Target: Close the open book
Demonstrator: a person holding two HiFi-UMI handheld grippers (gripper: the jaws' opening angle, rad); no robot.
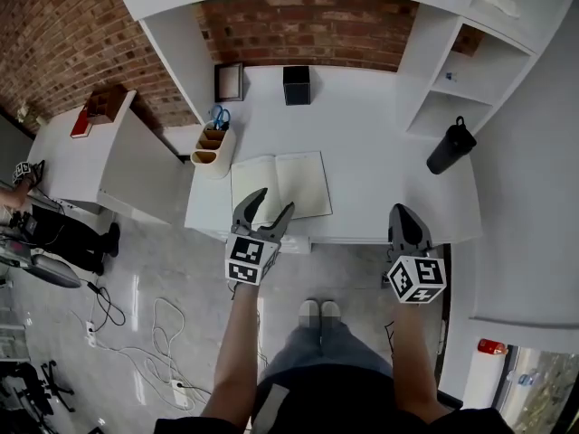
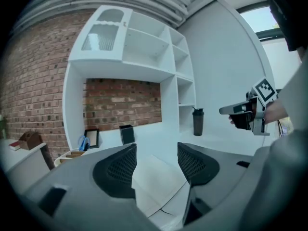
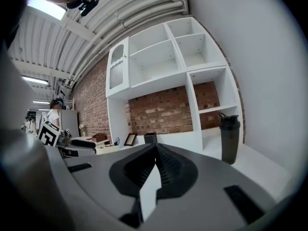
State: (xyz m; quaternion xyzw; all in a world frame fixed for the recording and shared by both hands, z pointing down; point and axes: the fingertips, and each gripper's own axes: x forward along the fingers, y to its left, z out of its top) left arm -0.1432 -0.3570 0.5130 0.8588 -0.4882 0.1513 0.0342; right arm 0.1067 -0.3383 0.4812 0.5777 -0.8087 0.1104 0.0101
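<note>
Left gripper (image 1: 274, 203), jaws apart and empty, hovers over the near edge of the open book (image 1: 282, 181) — apparently the approach step; right gripper (image 1: 403, 215) closed, empty. Next move likely: catch one cover, fold it across.

1. A black shaker bottle (image 1: 450, 148) stands upright at the right of the white counter (image 1: 380, 170), near the open shelf compartments (image 1: 470, 84).
2. A black square box (image 1: 296, 85) and a dark picture frame (image 1: 229, 81) stand at the counter's back, against the brick wall (image 1: 308, 25).
3. A tan organiser (image 1: 213, 149) at the counter's left edge holds blue-handled scissors (image 1: 220, 116).
4. A lower white side table (image 1: 63, 156) carries a brown box (image 1: 107, 102) and a flat red item (image 1: 80, 123).
5. Cables (image 1: 158, 328) loop across the grey floor (image 1: 181, 269).
</note>
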